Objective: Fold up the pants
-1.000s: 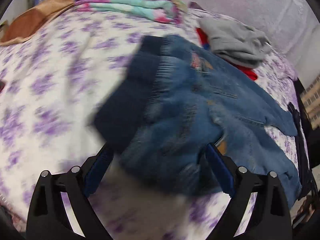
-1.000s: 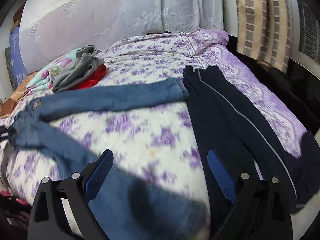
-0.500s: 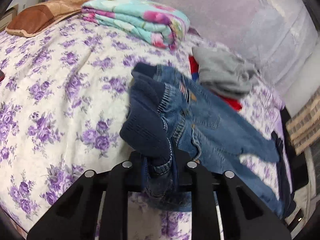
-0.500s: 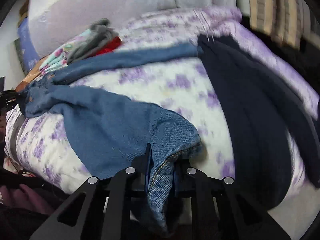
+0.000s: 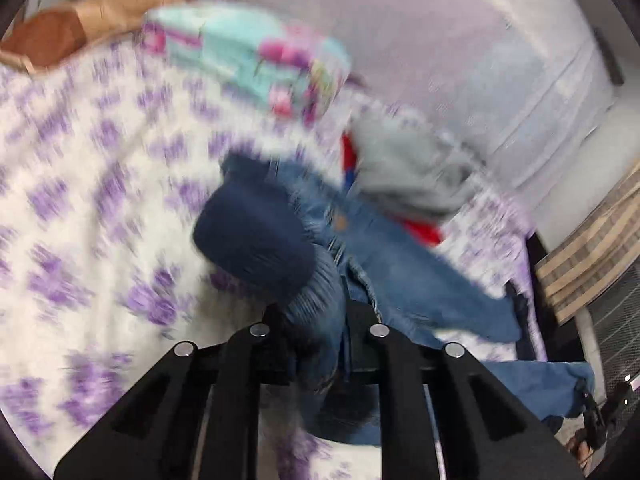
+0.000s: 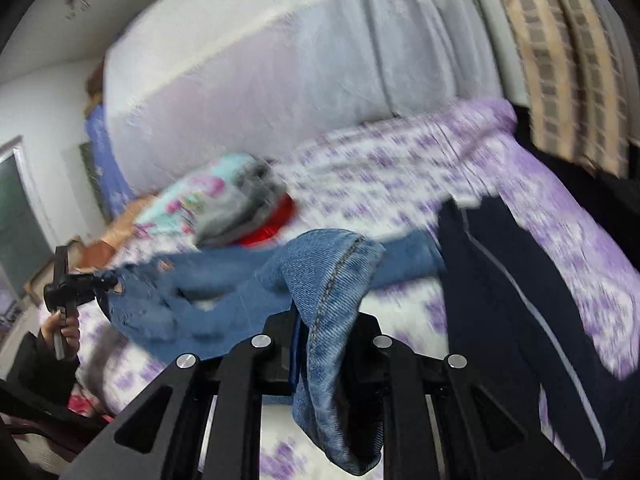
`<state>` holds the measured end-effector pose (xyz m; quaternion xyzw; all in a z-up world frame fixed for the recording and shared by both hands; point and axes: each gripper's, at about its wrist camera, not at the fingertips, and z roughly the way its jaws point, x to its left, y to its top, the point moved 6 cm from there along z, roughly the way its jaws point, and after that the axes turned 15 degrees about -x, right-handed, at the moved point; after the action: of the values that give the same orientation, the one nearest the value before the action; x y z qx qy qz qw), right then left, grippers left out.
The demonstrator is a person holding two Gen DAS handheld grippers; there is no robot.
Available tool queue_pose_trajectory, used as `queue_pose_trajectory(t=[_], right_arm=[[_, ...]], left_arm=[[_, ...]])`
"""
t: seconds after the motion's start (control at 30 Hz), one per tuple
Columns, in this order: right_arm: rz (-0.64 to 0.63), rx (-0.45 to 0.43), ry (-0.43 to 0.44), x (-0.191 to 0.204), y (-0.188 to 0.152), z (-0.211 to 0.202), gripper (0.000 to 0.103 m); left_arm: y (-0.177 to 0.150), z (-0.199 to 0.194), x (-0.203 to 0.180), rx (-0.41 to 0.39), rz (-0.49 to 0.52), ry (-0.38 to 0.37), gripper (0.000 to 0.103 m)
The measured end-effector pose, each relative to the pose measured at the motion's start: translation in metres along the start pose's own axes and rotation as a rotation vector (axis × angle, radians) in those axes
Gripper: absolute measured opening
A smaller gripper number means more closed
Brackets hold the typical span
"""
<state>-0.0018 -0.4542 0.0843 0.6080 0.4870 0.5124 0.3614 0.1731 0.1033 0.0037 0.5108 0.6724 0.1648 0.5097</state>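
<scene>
A pair of blue jeans (image 5: 404,264) with a dark ribbed waistband lies across a purple-flowered bed (image 5: 80,184). My left gripper (image 5: 316,336) is shut on the waistband end and holds it lifted off the bed. My right gripper (image 6: 326,332) is shut on a leg hem of the jeans (image 6: 332,276), which drapes over the jaws. The legs stretch between the two grippers. The left gripper (image 6: 76,284) and the hand holding it also show at the left of the right wrist view. Both views are motion-blurred.
A folded turquoise floral blanket (image 5: 256,56) and a brown pillow (image 5: 72,28) lie at the bed's far side. A grey garment on a red one (image 5: 412,172) lies beside the jeans. Dark navy pants (image 6: 516,300) lie at the right, near a checked curtain (image 6: 560,52).
Both grippers went from open to shut on the jeans, the left on the waistband, the right on a leg hem. Both have since lifted the cloth off the bed and are moving.
</scene>
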Motion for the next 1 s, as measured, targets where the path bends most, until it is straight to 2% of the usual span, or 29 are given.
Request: queue_pose_trajectory(t=[0.03,0.1,0.17,0.2,0.23,0.27,0.3,0.33,0.4,0.43,0.47,0.53,0.57,0.63,0.67,0.7,0.73,0.77,0.83,0.87,0.9,0.93,0.97,1.0], right_arm=[[-0.006,-0.034,0.016,0.004,0.019,-0.003,0.017],[-0.015,-0.049,0.004,0.002,0.036,-0.008,0.017],[-0.023,0.014,-0.047,-0.012,0.034,-0.002,0.017],[-0.025,0.087,-0.081,-0.022,0.022,0.007,0.018],[-0.040,0.242,-0.127,-0.037,-0.010,0.023,0.023],[-0.064,0.352,-0.191,-0.051,-0.041,0.032,0.032],[-0.091,0.412,-0.251,-0.061,-0.062,0.036,0.033],[-0.151,0.483,-0.359,-0.075,-0.088,0.036,0.033],[-0.189,0.485,-0.446,-0.081,-0.099,0.024,0.036],[-0.161,0.419,-0.440,-0.077,-0.088,0.014,0.043],[-0.145,0.360,-0.437,-0.072,-0.075,0.006,0.059],[-0.152,0.210,-0.431,-0.054,-0.040,-0.008,0.075],[-0.145,0.170,-0.375,-0.041,-0.028,-0.010,0.076],[-0.111,0.152,-0.189,-0.007,-0.018,-0.001,0.076],[-0.106,0.168,-0.102,0.011,-0.021,0.009,0.076],[-0.115,0.201,-0.053,0.024,-0.031,0.021,0.076],[-0.120,0.235,-0.036,0.028,-0.041,0.030,0.076],[-0.119,0.291,-0.026,0.031,-0.058,0.043,0.076],[-0.113,0.472,-0.091,0.011,-0.110,0.069,0.076],[-0.105,0.570,-0.146,-0.007,-0.138,0.075,0.076],[-0.099,0.574,-0.133,-0.012,-0.150,0.073,0.076],[-0.127,0.515,-0.100,-0.008,-0.146,0.064,0.076],[-0.140,0.524,-0.107,-0.006,-0.145,0.061,0.076],[-0.147,0.524,-0.123,-0.005,-0.138,0.057,0.076]], left_arm=[[0.008,-0.015,-0.004,-0.021,0.003,-0.006,0.013],[0.019,-0.048,-0.007,-0.037,0.020,0.004,0.013],[0.009,-0.067,0.000,0.002,0.029,0.042,0.014],[-0.001,-0.070,0.008,0.031,0.038,0.074,0.016],[-0.016,-0.068,0.019,0.071,0.051,0.114,0.019],[-0.040,-0.060,0.035,0.153,0.064,0.165,0.021],[-0.061,-0.055,0.051,0.227,0.056,0.187,0.022],[-0.083,-0.053,0.066,0.292,0.041,0.205,0.026],[-0.089,-0.067,0.074,0.274,0.049,0.221,0.034],[-0.082,-0.079,0.072,0.240,0.072,0.228,0.042],[-0.073,-0.087,0.066,0.211,0.095,0.234,0.044],[-0.047,-0.107,0.051,0.099,0.182,0.275,0.048],[-0.032,-0.117,0.034,0.038,0.229,0.263,0.060],[-0.016,-0.121,0.001,-0.038,0.299,0.200,0.071],[-0.017,-0.114,-0.018,-0.053,0.336,0.161,0.072],[-0.024,-0.103,-0.032,-0.035,0.353,0.115,0.072],[-0.036,-0.085,-0.044,0.003,0.370,0.064,0.073],[-0.045,-0.069,-0.046,0.038,0.395,0.053,0.073],[-0.073,-0.032,-0.031,0.119,0.446,0.119,0.074],[-0.088,-0.010,-0.007,0.174,0.444,0.190,0.073],[-0.099,0.003,0.019,0.218,0.401,0.228,0.073],[-0.099,0.003,0.026,0.181,0.384,0.194,0.069],[-0.099,-0.001,0.024,0.160,0.437,0.200,0.067],[-0.098,-0.002,0.024,0.174,0.444,0.208,0.067]])
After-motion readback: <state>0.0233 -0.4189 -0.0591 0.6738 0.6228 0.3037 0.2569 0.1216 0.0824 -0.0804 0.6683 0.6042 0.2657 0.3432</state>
